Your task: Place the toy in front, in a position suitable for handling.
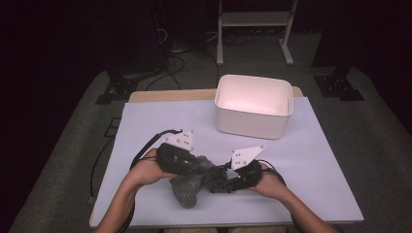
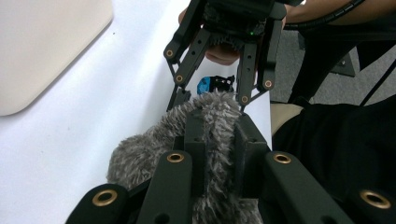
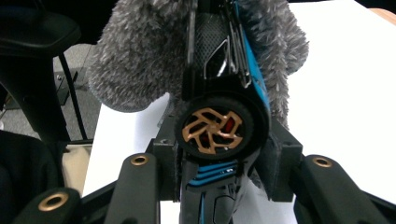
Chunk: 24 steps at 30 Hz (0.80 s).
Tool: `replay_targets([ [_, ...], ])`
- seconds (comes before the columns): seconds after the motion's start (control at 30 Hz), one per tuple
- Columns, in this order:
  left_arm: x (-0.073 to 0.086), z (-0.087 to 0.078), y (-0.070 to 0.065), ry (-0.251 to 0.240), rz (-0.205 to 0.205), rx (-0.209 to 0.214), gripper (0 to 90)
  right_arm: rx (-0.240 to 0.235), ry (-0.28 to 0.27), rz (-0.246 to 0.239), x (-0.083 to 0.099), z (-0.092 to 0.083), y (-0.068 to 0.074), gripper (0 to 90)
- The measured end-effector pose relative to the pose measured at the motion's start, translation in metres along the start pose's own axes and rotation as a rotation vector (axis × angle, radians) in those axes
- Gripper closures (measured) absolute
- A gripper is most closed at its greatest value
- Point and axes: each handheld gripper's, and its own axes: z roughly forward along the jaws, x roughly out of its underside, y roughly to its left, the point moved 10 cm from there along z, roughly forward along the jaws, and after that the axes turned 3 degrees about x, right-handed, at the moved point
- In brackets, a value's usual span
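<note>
The left gripper [image 1: 201, 167] has its jaws pinched tight on a grey fluffy cloth [image 1: 187, 188], which looks like a fuzzy pouch or sock. In the left gripper view the pile of the cloth [image 2: 212, 116] bulges between and around the two black jaws. The right gripper [image 1: 221, 182] holds a black and blue toy car [image 3: 224, 107] side-on, its jaws part open and clamped across the car body at a wheel with a copper-coloured rim [image 3: 212, 129]. The nose of the car sits against or just inside the grey cloth [image 3: 140, 56]; whether it has gone into an opening cannot be told.

Both grippers meet near the front edge of the surface [image 1: 145, 126], well short of the white plastic bin [image 1: 254, 104], which stands at the far side and appears to hold nothing.

The step in hand looks like wrapping or sheathing the car in the cloth. The next move probably calls for the left gripper to keep the cloth taut while the right pushes the car further in, straight along its length, so the wheel does not snag the pile.
</note>
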Motion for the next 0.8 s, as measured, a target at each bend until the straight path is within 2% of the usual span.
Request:
replay_targets([
  [0.1, -0.002, 0.0, -0.002, 0.003, 0.006, 0.017, 78.1, -0.007, -0.006, 0.012, 0.001, 0.002, 0.0, 55.3],
  [0.2, -0.002, -0.002, -0.002, 0.001, 0.003, 0.016, 78.1, -0.009, -0.016, 0.02, 0.001, 0.005, 0.001, 55.4],
  [0.27, -0.001, -0.004, -0.002, 0.015, 0.006, 0.003, 78.1, -0.01, -0.014, 0.018, 0.0, 0.007, 0.001, 55.4],
  [0.43, 0.002, -0.008, 0.0, 0.014, 0.0, -0.01, 77.8, -0.004, -0.014, 0.023, -0.001, 0.011, 0.001, 55.4],
  [0.53, 0.011, -0.01, 0.003, 0.038, -0.014, -0.032, 77.9, -0.006, -0.015, 0.024, -0.001, 0.013, 0.001, 54.2],
  [0.73, 0.025, -0.017, 0.006, 0.034, -0.042, -0.041, 77.8, -0.006, 0.035, 0.029, 0.015, 0.023, 0.0, 48.3],
  [0.8, 0.027, -0.019, 0.007, 0.03, -0.051, -0.041, 77.7, -0.013, 0.056, 0.028, 0.02, 0.026, 0.0, 52.1],
])
